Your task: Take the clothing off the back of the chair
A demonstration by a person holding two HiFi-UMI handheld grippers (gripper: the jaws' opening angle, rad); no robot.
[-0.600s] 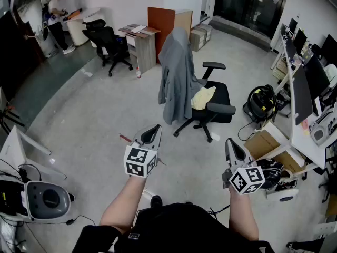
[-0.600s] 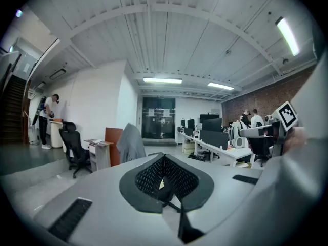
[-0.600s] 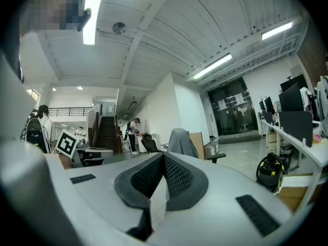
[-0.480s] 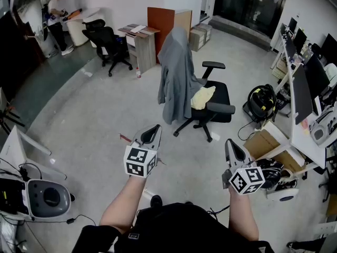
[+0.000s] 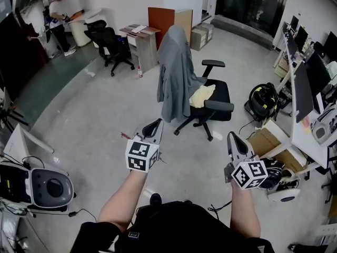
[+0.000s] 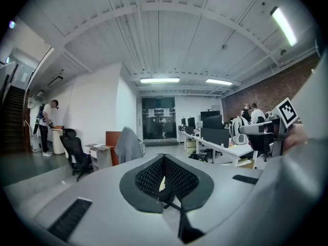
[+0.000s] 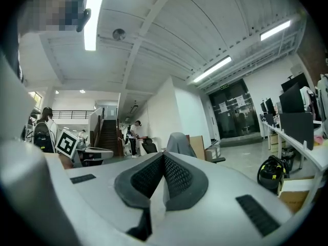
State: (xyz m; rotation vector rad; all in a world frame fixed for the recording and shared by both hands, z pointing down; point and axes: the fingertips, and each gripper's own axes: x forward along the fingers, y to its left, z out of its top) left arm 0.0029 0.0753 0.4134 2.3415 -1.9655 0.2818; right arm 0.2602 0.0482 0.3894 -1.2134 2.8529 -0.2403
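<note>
Shut tight on nothing, both left claw (image 5: 156,123) and right claw (image 5: 232,136), held out in front and well apart from the grey jacket (image 5: 174,73) draped over the back of the office chair (image 5: 217,96) across the floor. Might arrive unopened and merely shove the jacket. Might also roll the chair away, or sweep the yellow cloth (image 5: 202,95) off the seat, if tugged sideways instead of lifted.
</note>
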